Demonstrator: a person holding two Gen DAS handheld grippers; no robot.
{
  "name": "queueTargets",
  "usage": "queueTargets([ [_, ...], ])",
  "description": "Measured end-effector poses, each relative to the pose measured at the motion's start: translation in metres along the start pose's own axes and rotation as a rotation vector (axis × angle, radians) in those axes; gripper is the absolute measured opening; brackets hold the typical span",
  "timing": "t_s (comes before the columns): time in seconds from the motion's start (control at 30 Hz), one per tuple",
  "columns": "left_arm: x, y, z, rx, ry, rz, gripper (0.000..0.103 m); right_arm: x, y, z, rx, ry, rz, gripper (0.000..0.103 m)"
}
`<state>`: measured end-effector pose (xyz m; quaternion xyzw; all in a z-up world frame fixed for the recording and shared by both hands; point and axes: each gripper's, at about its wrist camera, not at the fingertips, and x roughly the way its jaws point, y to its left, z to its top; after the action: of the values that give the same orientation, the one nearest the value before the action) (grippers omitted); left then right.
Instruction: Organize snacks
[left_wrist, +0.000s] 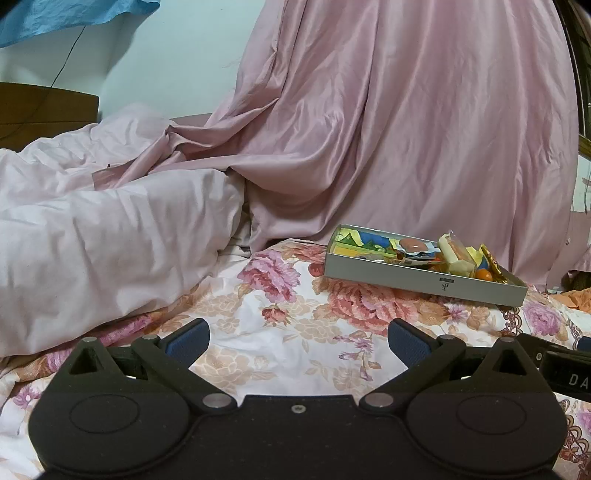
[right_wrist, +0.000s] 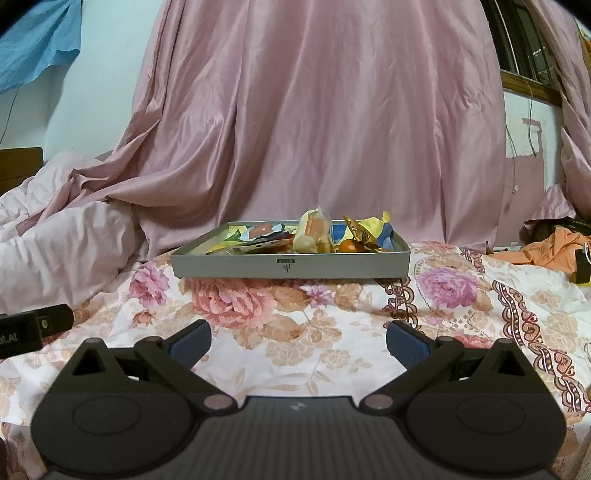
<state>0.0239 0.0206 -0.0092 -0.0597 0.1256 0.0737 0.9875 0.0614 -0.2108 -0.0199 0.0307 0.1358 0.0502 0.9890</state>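
Note:
A shallow grey box (right_wrist: 236, 267) sits on the floral bedsheet, straight ahead in the right wrist view and to the right in the left wrist view (left_wrist: 406, 278). It holds a heap of wrapped snacks (right_wrist: 314, 234): a pale yellow packet, a small orange fruit (right_wrist: 351, 246), a gold wrapper, a pink jelly cup (left_wrist: 412, 244). My right gripper (right_wrist: 298, 341) is open and empty, low over the sheet, well short of the box. My left gripper (left_wrist: 298, 339) is also open and empty, left of the box.
A rumpled pale pink duvet (left_wrist: 110, 236) lies to the left. A pink curtain (right_wrist: 314, 110) hangs behind the box. Orange cloth (right_wrist: 546, 249) and a dark object lie at far right. The floral sheet (right_wrist: 295, 314) stretches between grippers and box.

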Motion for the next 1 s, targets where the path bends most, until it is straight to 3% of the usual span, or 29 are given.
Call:
queueTargets([
  [1.0, 0.0009, 0.0009, -0.0011, -0.004, 0.002, 0.006, 0.102, 0.0020, 0.0032, -0.0012, -0.010, 0.019, 0.006, 0.103],
])
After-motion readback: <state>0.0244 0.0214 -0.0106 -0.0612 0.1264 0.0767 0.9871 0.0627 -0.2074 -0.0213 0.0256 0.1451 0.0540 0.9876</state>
